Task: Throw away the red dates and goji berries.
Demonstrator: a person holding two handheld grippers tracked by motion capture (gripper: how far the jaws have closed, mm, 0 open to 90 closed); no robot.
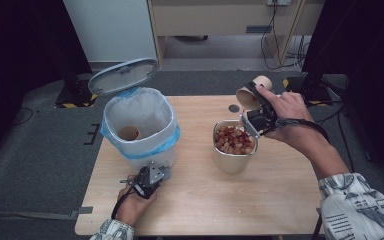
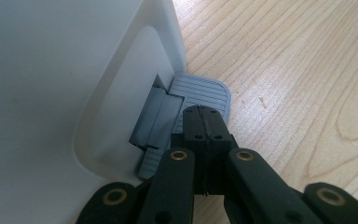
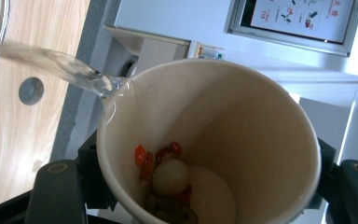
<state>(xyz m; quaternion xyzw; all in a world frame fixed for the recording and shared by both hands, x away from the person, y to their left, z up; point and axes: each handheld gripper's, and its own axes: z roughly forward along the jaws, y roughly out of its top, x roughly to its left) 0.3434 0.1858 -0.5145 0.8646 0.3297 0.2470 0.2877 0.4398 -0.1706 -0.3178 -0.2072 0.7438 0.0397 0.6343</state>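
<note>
**Cup tipped over the container while the bin pedal is held down**

On the pale wooden table (image 1: pixel 190 200), the near left gripper (image 2: pixel 205 116), jaws closed together, presses the pedal (image 2: pixel 200 91) so the bin (image 1: pixel 140 125) stays open. Farther right, the right gripper (image 1: pixel 254 120) clamps a paper cup (image 3: pixel 209 140), tilted to drain liquid into the metal container (image 1: pixel 234 145) just below.
</note>
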